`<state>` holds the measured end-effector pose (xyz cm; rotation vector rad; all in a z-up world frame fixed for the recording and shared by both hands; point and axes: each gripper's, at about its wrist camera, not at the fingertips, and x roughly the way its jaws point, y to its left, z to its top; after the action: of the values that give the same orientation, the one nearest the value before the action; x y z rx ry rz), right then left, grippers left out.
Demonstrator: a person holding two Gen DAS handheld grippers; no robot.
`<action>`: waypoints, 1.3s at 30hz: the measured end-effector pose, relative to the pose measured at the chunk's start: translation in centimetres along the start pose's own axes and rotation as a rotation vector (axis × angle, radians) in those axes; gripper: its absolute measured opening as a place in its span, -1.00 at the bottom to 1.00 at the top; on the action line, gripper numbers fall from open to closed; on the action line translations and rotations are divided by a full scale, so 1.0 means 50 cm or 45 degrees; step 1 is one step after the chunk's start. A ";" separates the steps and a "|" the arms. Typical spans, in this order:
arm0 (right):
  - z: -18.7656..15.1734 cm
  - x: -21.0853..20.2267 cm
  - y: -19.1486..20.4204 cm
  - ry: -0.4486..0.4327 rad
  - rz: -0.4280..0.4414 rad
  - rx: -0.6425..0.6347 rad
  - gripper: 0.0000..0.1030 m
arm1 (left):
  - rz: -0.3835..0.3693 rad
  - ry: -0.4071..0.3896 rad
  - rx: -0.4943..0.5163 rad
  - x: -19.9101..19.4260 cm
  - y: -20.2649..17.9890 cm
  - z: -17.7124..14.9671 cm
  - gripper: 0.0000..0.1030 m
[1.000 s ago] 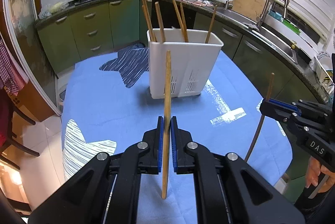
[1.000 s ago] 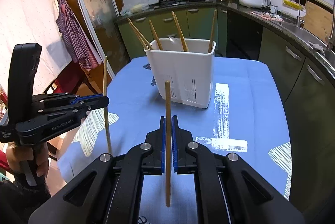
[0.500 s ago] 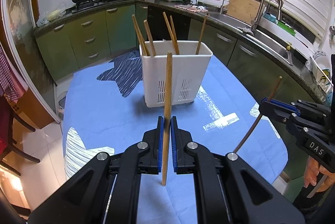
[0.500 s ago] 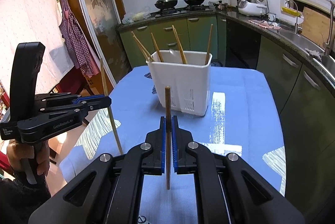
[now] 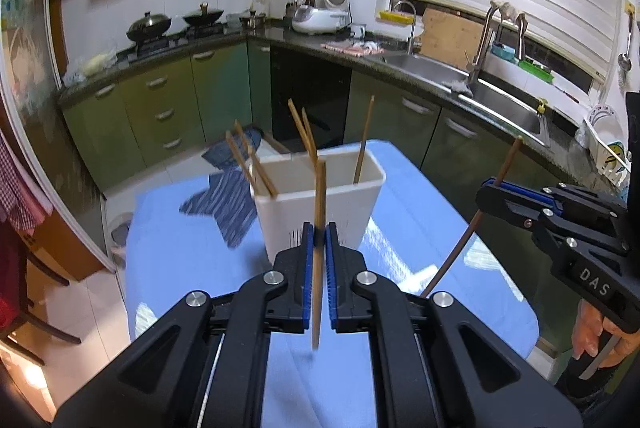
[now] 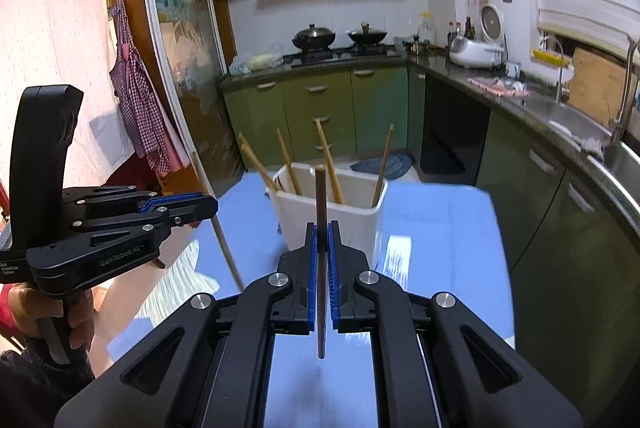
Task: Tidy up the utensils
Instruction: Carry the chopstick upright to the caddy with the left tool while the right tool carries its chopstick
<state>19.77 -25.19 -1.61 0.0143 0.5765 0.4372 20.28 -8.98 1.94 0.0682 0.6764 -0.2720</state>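
A white utensil holder [image 5: 316, 204] stands on the blue tablecloth and holds several wooden chopsticks; it also shows in the right wrist view [image 6: 352, 212]. My left gripper [image 5: 319, 232] is shut on a light wooden chopstick [image 5: 319, 268], held upright just in front of the holder. My right gripper [image 6: 321, 232] is shut on a darker chopstick [image 6: 321, 268], also upright before the holder. Each gripper shows in the other's view, the right one [image 5: 486, 190] with its chopstick [image 5: 472, 228] tilted, the left one [image 6: 212, 204] with its chopstick [image 6: 224, 248] tilted.
The table with the blue cloth [image 5: 180, 252] ends close on both sides. Green cabinets [image 5: 160, 108], a stove with pans [image 5: 172, 24] and a sink counter [image 5: 460, 76] run behind and to the right. A chair [image 5: 24, 292] stands left.
Both grippers have lifted and moved closer to the holder, which now sits lower and nearer in both views. Each held chopstick stays clamped; the tilt of both grew as seen from the other camera.
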 end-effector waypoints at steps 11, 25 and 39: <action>0.063 -0.027 -0.008 -0.050 -0.009 -0.034 -0.89 | -0.024 -0.040 0.044 -0.005 -0.016 0.064 -0.89; 0.203 -0.067 -0.044 -0.142 -0.039 -0.050 -0.89 | 0.020 -0.271 0.074 -0.114 -0.043 0.241 -0.89; 0.243 -0.043 -0.073 -0.172 -0.034 -0.011 -0.89 | 0.132 -0.156 0.007 0.053 -0.001 0.244 -0.88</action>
<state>26.04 -28.05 9.28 0.0275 0.4415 0.4095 29.66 -11.45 9.77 0.0907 0.5487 -0.1764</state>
